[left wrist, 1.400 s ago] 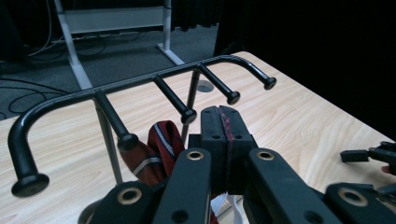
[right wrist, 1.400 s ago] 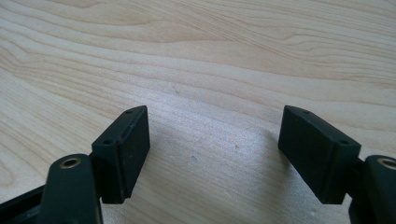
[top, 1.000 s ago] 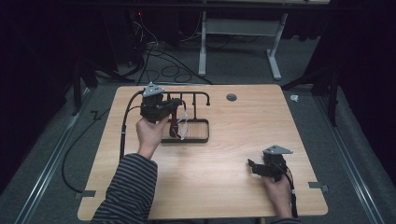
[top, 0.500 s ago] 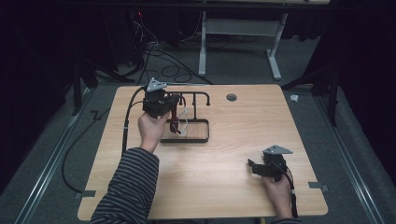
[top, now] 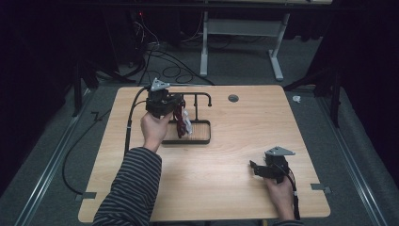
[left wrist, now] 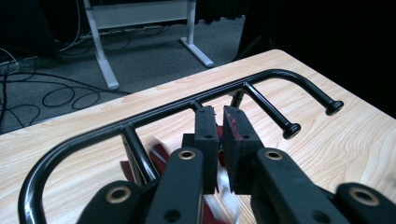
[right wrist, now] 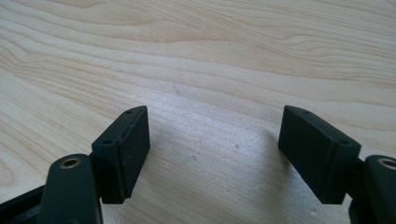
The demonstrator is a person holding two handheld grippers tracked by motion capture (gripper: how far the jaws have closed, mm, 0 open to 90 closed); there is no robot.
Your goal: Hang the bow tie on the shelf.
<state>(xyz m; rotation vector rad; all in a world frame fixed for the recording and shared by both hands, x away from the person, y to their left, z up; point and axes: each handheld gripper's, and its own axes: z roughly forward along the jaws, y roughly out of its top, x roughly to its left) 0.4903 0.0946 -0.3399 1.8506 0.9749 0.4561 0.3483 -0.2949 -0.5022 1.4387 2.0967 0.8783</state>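
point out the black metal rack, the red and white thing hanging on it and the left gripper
black metal rack (left wrist: 154,112): left gripper view, on its curved top bar
red and white thing (top: 182,123): high view, on its middle, below the bar
left gripper (left wrist: 219,135): left gripper view, midway between its fingertips

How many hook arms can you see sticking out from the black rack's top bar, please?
3 on the black rack: one far right, one middle, one left beside the left gripper; the gripper may hide more.
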